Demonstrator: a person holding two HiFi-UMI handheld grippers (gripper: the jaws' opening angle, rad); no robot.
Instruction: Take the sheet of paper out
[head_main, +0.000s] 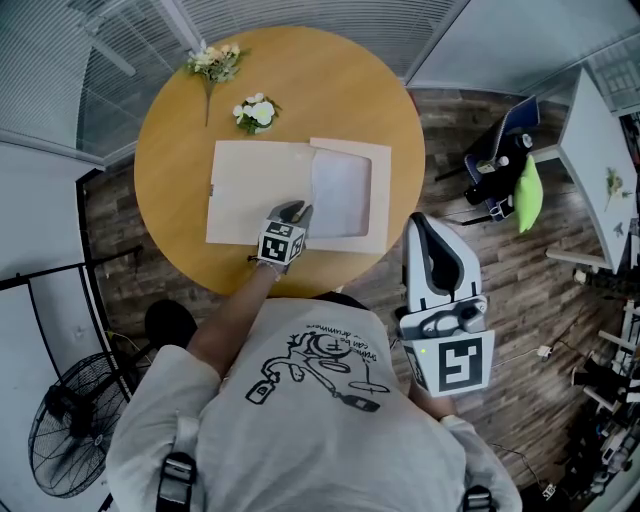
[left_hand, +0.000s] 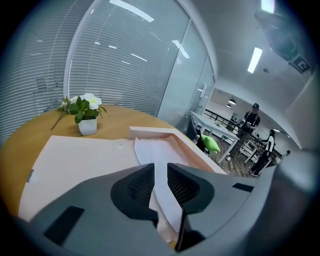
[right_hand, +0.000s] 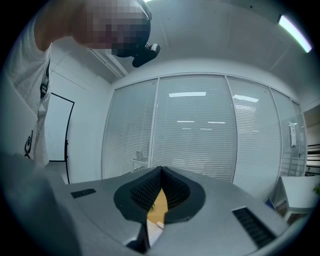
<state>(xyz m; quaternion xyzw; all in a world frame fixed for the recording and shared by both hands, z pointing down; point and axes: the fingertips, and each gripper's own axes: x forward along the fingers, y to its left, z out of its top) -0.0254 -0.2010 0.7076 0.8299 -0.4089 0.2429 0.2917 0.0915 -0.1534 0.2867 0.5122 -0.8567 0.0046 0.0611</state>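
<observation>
Barely begun. White sheet of paper (head_main: 342, 195) lying in the opened flat beige envelope (head_main: 255, 190), toward the round wooden table's (head_main: 175, 130) near edge. Left gripper (head_main: 295, 212) at the sheet's near edge, fingers slightly apart, not clamped. Right gripper (head_main: 422, 222) off the table, fingers together, empty. Gripping and pulling out yet to do.

Office, by the look of it. Walled with glass partitions (left_hand: 192, 85) and white blinds (left_hand: 115, 65); lit by ceiling strip lights (left_hand: 255, 59). Floored in dark wood planks (head_main: 470, 260). Furnished with a round wooden desk (head_main: 170, 190), white tables (left_hand: 215, 129) beyond the glass with people (left_hand: 252, 117) standing near, a chair (head_main: 520, 115), a floor fan (head_main: 75, 440).
</observation>
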